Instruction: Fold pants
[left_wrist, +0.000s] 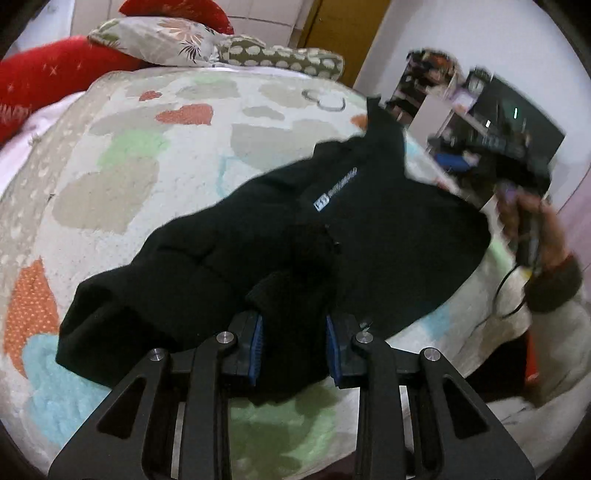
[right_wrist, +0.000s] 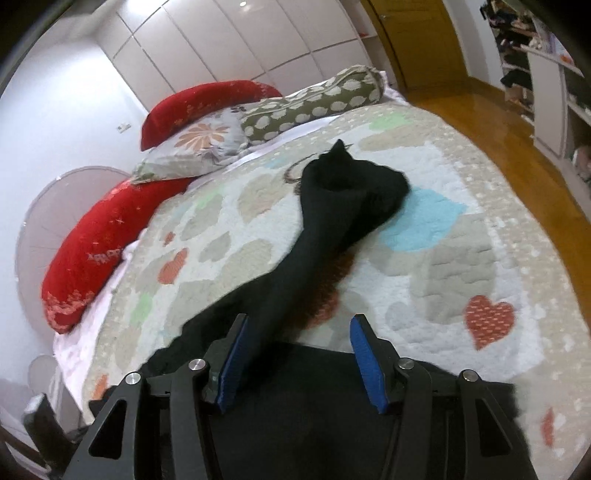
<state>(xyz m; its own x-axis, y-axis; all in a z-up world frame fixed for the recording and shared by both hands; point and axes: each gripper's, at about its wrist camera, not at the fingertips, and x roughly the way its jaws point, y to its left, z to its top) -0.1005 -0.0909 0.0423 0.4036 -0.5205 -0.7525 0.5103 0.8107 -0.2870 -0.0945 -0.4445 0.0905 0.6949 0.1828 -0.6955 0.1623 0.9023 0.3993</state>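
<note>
Black pants (left_wrist: 369, 221) with a small white logo lie bunched on a patterned quilt (left_wrist: 129, 177). My left gripper (left_wrist: 294, 328) is shut on a thick fold of the black fabric between its blue pads (left_wrist: 256, 343). In the right wrist view the pants (right_wrist: 332, 206) stretch from under my right gripper (right_wrist: 301, 354) away across the bed. The right gripper's jaws stand wide apart over the near part of the fabric, blue pads (right_wrist: 365, 362) gripping nothing. The right gripper and the hand holding it also show blurred in the left wrist view (left_wrist: 524, 236).
Red pillows (right_wrist: 96, 243), a floral pillow (right_wrist: 199, 144) and a green dotted bolster (right_wrist: 306, 103) lie at the head of the bed. A ring-shaped thing (left_wrist: 325, 99) lies on the quilt. Wooden floor (right_wrist: 517, 140) and shelves (right_wrist: 554, 74) are to the right of the bed.
</note>
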